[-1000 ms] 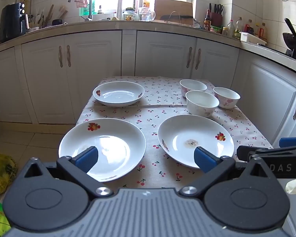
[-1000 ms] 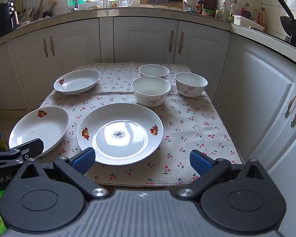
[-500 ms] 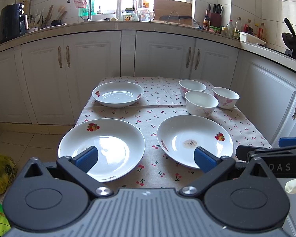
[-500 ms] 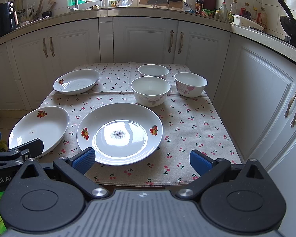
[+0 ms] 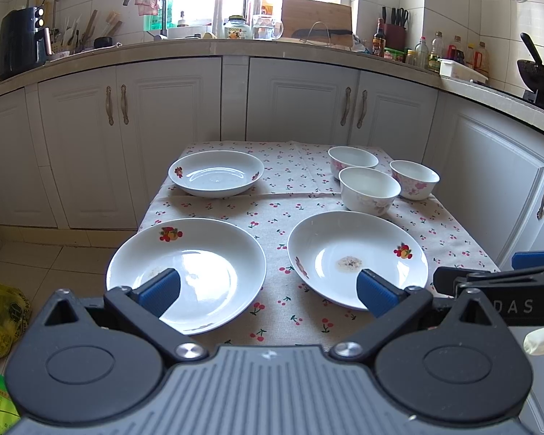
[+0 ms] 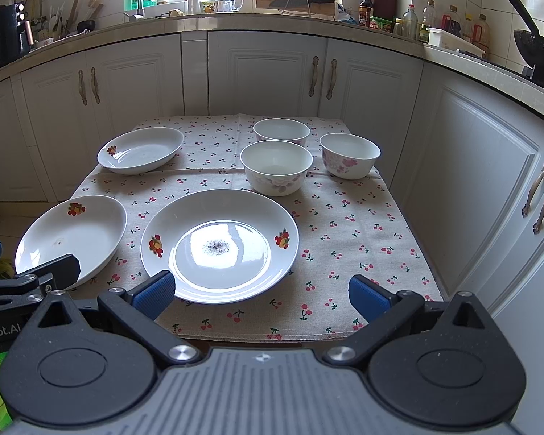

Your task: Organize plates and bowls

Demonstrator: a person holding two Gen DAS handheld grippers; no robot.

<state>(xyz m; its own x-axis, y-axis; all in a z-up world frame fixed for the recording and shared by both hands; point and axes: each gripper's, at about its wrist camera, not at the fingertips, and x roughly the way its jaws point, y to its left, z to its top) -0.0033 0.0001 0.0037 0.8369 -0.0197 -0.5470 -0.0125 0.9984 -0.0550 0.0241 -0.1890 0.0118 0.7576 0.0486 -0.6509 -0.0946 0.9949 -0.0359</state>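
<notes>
Blue-padded, the left gripper (image 5: 268,288) is spread wide and holds nothing, low in its frame over the near table edge; the right gripper (image 6: 261,295) is equally wide and empty. Three plates sit on the cherry-print cloth (image 6: 344,224): near-left plate (image 5: 186,272), near-centre plate (image 6: 219,244), far-left plate (image 5: 215,172). Three bowls (image 6: 277,172) cluster upright at upper right.

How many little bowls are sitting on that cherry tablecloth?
3. The nearest bowl sits just behind the middle plate, the far bowl behind it, the right bowl beside them. None looks hidden.
</notes>
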